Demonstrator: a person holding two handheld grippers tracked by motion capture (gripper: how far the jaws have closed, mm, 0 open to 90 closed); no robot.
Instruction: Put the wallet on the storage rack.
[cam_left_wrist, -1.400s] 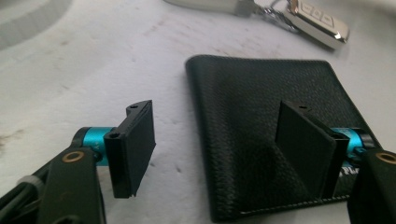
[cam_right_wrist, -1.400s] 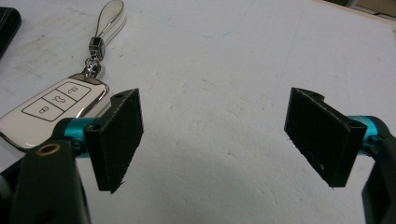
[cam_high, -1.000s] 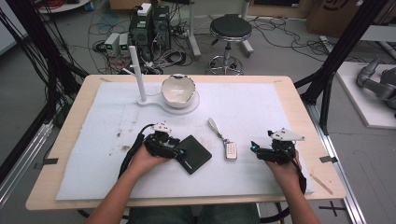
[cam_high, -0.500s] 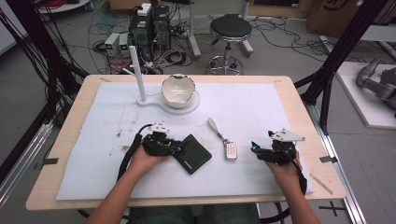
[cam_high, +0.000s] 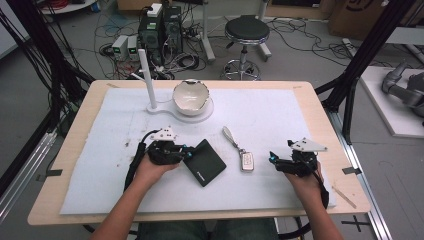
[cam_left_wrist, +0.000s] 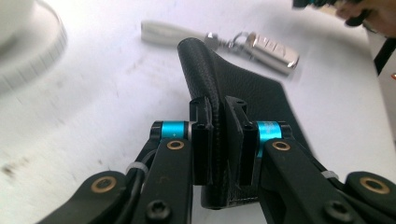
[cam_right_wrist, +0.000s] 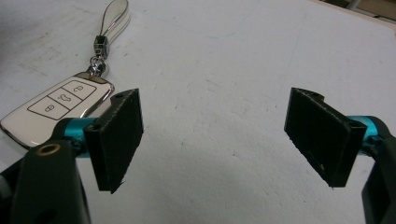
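Two hand-held grippers, one per hand, over a white mat (cam_high: 280, 115) covering a wooden table (cam_high: 320, 100). Left gripper (cam_high: 186, 151), near the middle of the mat's left half: jaws pressed together on the raised edge of one black leather wallet (cam_high: 206, 162), seam pinched between the pads in the left gripper view (cam_left_wrist: 219, 140). Wallet (cam_left_wrist: 243, 88) otherwise flat on the mat, set at an angle, just left of the table's centre and toward its near edge. Right gripper (cam_high: 272, 158), toward the near right corner: jaws spread wide with bare mat between them (cam_right_wrist: 212, 140), holding nothing. One white car key fob (cam_high: 246, 161) with three button outlines (cam_right_wrist: 58, 102), lying between wallet and right gripper, apart from both, just beside the left-hand jaw in the right gripper view. One keyring joining the fob to one pale teardrop tag (cam_high: 230, 135), tag pointing toward the far edge. One white bowl (cam_high: 190, 96) with a chipped rim, on one round white base (cam_high: 202, 111) near the middle of the far edge. One white upright post (cam_high: 148, 80) rising from the same base, just left of the bowl. One round stool (cam_high: 245, 31) on the floor beyond the far edge.
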